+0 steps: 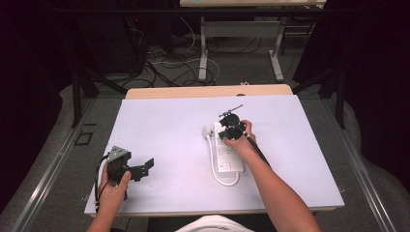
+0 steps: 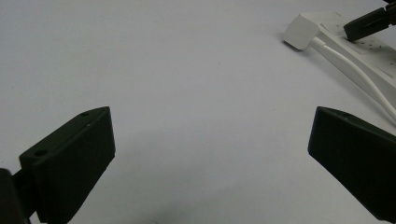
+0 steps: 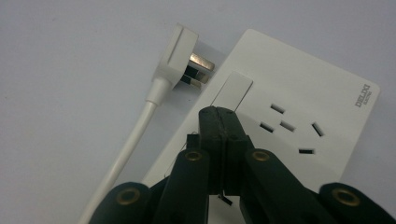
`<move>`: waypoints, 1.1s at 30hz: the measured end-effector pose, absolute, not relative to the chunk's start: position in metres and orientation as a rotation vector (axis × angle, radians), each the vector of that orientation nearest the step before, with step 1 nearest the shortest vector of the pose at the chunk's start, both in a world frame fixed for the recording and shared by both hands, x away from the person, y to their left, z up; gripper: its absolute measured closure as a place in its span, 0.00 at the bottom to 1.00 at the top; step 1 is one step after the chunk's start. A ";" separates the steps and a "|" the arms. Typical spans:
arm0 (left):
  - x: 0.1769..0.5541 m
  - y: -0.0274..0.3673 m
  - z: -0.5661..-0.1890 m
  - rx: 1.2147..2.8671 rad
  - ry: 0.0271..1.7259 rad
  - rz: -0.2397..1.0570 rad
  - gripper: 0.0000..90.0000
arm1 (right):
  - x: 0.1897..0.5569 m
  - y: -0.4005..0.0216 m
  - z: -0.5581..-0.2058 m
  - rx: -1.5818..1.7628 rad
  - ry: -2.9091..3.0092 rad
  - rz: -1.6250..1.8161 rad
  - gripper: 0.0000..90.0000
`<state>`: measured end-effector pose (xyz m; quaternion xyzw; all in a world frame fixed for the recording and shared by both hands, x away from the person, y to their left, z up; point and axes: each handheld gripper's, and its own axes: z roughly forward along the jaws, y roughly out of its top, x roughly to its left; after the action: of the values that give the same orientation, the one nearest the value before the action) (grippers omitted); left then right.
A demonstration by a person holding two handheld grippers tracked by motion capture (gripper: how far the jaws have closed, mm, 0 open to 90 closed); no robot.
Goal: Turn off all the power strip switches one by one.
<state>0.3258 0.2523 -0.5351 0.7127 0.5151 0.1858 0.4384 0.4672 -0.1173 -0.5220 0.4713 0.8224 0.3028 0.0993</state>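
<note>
Obs. — white power strip point(image 1: 228, 153) lies flat on the white surface point(image 1: 164, 125), right of centre, long axis running away from the person. Its own cable point(image 1: 217, 175) loops out at the near end and runs back up the strip's left side, so the plug point(image 1: 208, 131) lies just beside the far end, prongs pointing toward the strip body. In the right gripper view the plug point(image 3: 180, 56) is loose on the surface, not seated in any socket.

Right gripper point(image 1: 231, 130): over the far end of the strip, fingers clenched together with nothing between them. In the right gripper view the closed tips point(image 3: 219, 116) sit at the near edge of the rocker switch point(image 3: 232, 91). Judgement: closed fingers give one narrow, stiff tip, suited to pressing a small switch rather than gripping. Whether the tip actually touches the switch, I cannot tell.

Left gripper point(image 1: 129, 166): low at the near left of the surface, well apart from the strip, fingers spread wide and empty. From its own view, the two fingers point(image 2: 70, 163) frame bare surface, with the plug point(image 2: 301, 31) and cable far off to the upper right. Judgement: parked clear of the work; the strip's flat body probably needs no bracing for a downward press.

Socket holes point(image 3: 289, 128) beside the switch are unoccupied.
</note>
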 end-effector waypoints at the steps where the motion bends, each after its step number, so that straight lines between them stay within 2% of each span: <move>1: 0.326 0.252 -0.535 1.768 1.280 0.463 0.01 | 0.468 -0.118 -0.521 1.393 2.442 0.880 1.00; 33: 0.326 0.252 -0.536 1.768 1.286 0.459 0.01 | 0.481 -0.119 -0.508 1.385 2.419 0.860 1.00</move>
<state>0.3263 0.2522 -0.5355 0.7113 0.5175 0.1845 0.4385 0.4812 -0.1188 -0.5078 0.4719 0.8240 0.2929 0.1119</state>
